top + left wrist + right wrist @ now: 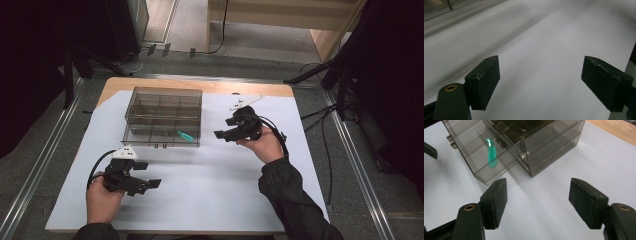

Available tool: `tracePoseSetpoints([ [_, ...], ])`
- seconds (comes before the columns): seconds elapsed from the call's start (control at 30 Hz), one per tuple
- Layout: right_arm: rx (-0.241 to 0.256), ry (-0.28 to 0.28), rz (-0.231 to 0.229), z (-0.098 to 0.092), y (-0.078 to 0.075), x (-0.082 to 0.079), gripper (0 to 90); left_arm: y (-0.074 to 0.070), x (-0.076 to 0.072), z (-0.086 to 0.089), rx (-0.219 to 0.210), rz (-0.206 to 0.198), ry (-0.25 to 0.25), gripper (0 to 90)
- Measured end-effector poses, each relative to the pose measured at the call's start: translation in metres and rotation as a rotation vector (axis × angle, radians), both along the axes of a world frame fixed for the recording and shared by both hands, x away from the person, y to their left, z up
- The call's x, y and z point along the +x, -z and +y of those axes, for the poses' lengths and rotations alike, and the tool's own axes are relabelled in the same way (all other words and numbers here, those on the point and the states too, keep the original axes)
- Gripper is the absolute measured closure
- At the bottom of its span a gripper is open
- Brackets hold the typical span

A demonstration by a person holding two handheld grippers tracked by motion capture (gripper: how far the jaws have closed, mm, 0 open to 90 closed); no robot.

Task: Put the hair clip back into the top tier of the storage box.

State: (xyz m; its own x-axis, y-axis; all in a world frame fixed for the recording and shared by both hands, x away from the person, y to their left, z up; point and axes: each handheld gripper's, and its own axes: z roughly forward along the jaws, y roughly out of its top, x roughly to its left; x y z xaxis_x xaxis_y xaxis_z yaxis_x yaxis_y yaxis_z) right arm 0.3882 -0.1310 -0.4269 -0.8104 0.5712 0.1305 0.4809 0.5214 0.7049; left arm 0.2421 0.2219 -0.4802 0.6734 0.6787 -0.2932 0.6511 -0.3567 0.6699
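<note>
one white-covered wooden surface [200, 190] carries one smoky clear plastic compartment box [162, 116], with one small green capsule-shaped piece [185, 135] in its near right compartment. two black handheld grippers, left gripper [148, 174] and right gripper [222, 128], hold jaws wide apart, gripping nothing.
</note>
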Motion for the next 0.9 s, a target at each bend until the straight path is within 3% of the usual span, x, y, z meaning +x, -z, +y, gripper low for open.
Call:
tracePoseSetpoints([
  [0.3,-0.051,0.018,0.018,-0.011,0.014,0.000,28.4,-0.001,0.005,0.000,-0.006,0.001,0.008,16.4],
  [0.63,-0.044,0.048,0.026,-0.028,0.022,0.003,24.6,0.000,0.009,-0.004,-0.011,-0.005,0.024,16.4],
  [0.9,-0.053,0.046,0.022,-0.028,0.025,0.003,24.6,0.001,0.011,-0.004,-0.015,0.000,0.027,16.4],
])
